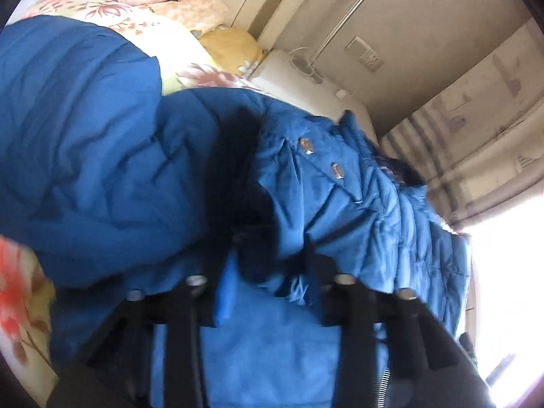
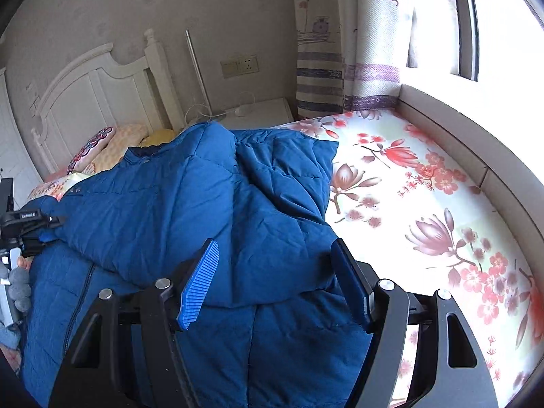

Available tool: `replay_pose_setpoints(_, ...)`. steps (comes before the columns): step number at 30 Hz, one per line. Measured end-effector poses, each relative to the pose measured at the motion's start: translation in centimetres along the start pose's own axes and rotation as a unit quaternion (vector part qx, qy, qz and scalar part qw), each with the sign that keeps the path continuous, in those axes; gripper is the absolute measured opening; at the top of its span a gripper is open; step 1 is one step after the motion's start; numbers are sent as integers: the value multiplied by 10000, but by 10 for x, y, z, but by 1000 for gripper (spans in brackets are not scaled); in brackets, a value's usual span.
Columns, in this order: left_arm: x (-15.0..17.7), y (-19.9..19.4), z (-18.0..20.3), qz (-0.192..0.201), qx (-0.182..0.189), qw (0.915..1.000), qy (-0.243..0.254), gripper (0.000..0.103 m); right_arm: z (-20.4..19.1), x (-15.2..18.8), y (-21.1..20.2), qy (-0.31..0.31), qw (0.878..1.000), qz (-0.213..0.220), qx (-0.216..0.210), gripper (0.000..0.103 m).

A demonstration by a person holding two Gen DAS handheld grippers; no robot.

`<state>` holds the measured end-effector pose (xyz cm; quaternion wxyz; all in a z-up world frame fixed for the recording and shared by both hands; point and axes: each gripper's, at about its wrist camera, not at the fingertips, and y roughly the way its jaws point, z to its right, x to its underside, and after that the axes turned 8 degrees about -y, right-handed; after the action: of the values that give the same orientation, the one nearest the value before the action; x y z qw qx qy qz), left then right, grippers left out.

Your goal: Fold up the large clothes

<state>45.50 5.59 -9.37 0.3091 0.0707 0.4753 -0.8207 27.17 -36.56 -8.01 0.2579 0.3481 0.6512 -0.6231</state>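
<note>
Coat (image 2: 190, 210), blue and quilted, lies spread over most of the near part of the bed (image 2: 425, 183), on a sheet printed with red and pink flowers. One padded flap is folded back over the body, its edge running across just ahead of the right gripper. A zip line runs down the lower left panel. In the left wrist view the coat fills the lower frame, with two metal snaps (image 1: 321, 159) on a placket and a dark lining at the collar.

Behind the coat stands a white headboard (image 2: 95, 95), with pillows (image 2: 112, 146) piled at its foot. A white nightstand (image 2: 258, 112) sits beside it, under a wall socket (image 2: 239, 64). A striped curtain (image 2: 340, 51) hangs by the window.

Right gripper (image 2: 275, 282) hovers low over the folded edge, jaws wide apart, blue pad on one side, nothing between them pressed.

Left gripper (image 1: 272, 265) is narrowed onto a bunch of coat fabric, which is pinched between its dark fingers; the view is blurred
</note>
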Motion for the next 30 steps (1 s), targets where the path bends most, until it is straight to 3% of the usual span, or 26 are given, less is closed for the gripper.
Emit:
replay_pose_setpoints(3,16,-41,18,445,217,9982,353,22,8,1,-4,243,9996,92,-82,68)
replay_pose_setpoints(6,41,-85,27,518,511,9951,667,22,11,1,-5,355,9992,130,-94,68)
replay_pose_setpoints(9,59,-90,12,409,180,9961,766,24,11,0,-5,361,9992,137,-70,68)
replay_pose_setpoints(10,60,-78,-1,348,-228,9965,729,25,11,0,-5,364,9992,136,-57,68)
replay_pose_setpoints(12,56,-59,-29,166,-532,9976,400,26,12,0,-5,382,9992,138,-30,68)
replay_pose_setpoints(14,52,-55,-40,118,-388,9990,201,26,13,0,-6,408,9990,163,7,68)
replay_pose_setpoints(17,49,-65,-26,432,-476,9963,567,22,14,1,-9,417,9988,249,-5,68)
replay_pose_setpoints(21,48,-101,-9,831,-151,9939,716,21,14,1,-11,414,9986,325,46,67)
replay_pose_setpoints(23,44,-91,-7,435,-232,9956,795,29,16,1,-7,447,9987,241,86,67)
replay_pose_setpoints(24,41,-84,-11,326,-478,9956,734,40,16,0,-6,462,9986,219,132,67)
replay_pose_setpoints(25,41,-81,-19,492,-1126,9908,561,53,15,-1,-7,445,9986,200,204,67)
replay_pose_setpoints(26,41,-85,-26,628,-1341,9878,481,59,13,-4,-9,368,9988,173,274,67)
replay_pose_setpoints(28,40,-104,-27,1074,-1335,9847,315,67,7,-13,-12,117,9989,232,378,66)
replay_pose_setpoints(30,40,-121,-13,1455,-1124,9818,466,77,-3,-27,-12,-230,9982,320,446,53)
